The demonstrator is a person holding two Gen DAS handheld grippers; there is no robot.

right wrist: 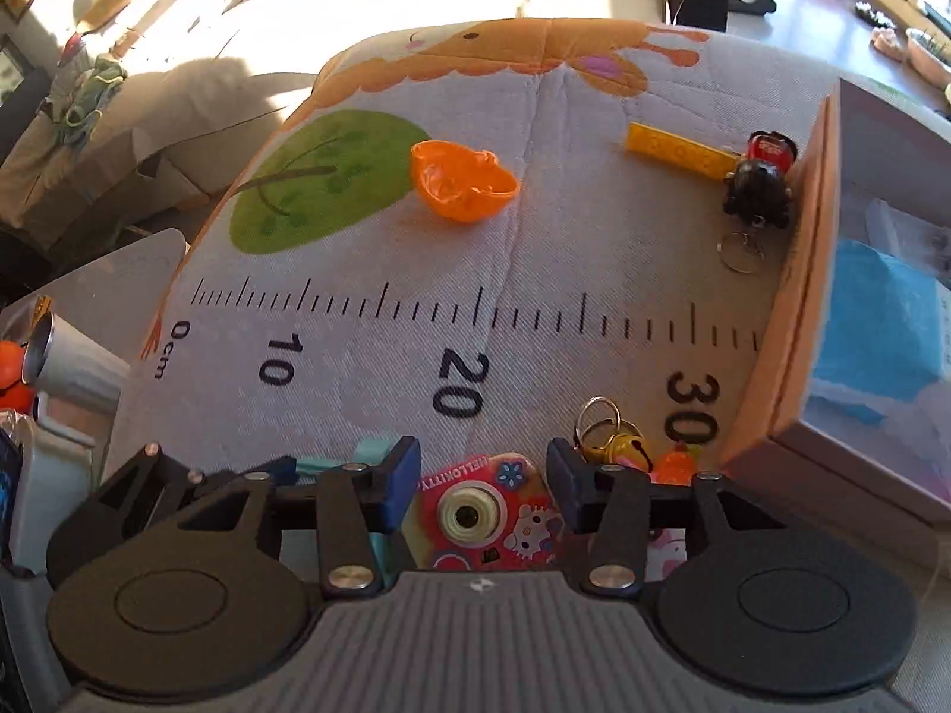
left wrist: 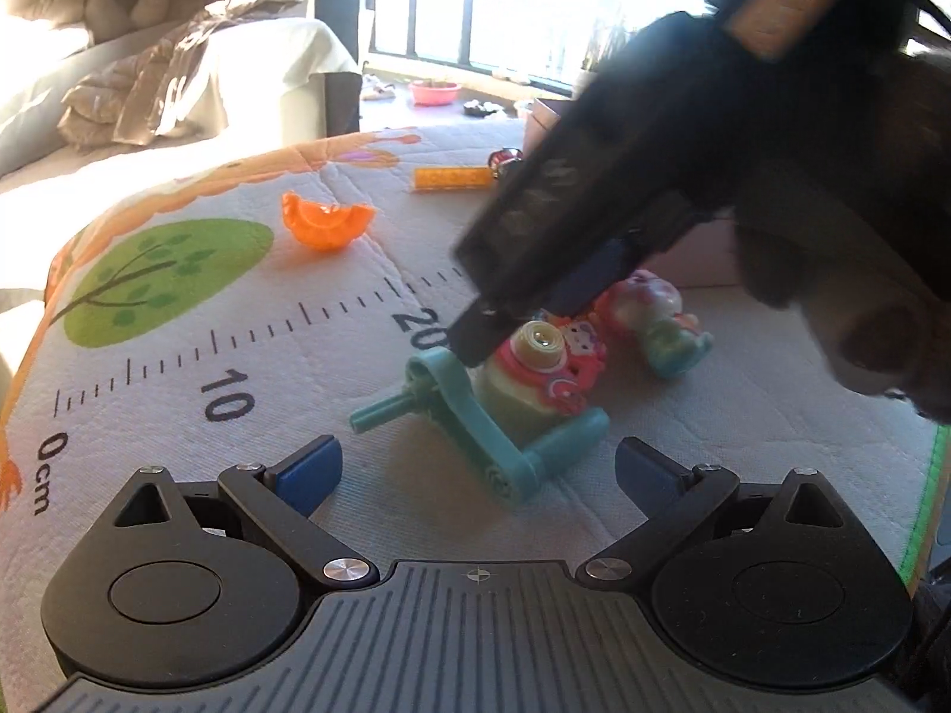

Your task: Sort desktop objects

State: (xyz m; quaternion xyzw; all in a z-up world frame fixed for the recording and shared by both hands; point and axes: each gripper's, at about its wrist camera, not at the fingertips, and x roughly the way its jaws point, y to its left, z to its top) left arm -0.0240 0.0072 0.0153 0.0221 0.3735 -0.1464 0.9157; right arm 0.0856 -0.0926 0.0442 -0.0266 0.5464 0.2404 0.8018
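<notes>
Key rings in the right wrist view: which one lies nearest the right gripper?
The ring joined to the yellow bell, just beyond the right gripper; the other ring hangs from the black figure.

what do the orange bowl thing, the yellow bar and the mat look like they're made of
Orange bowl: thin translucent plastic, glossy; light glows through its wall.
Yellow bar: hard opaque plastic, probably a studded building piece; its surface detail is too small to confirm.
Mat: woven or quilted fabric, matte; fine weave and stitched seams show, with printed artwork.

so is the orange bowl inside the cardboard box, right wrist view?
No: the orange bowl lies on the printed mat, by the green tree print, well left of the cardboard box.
</notes>
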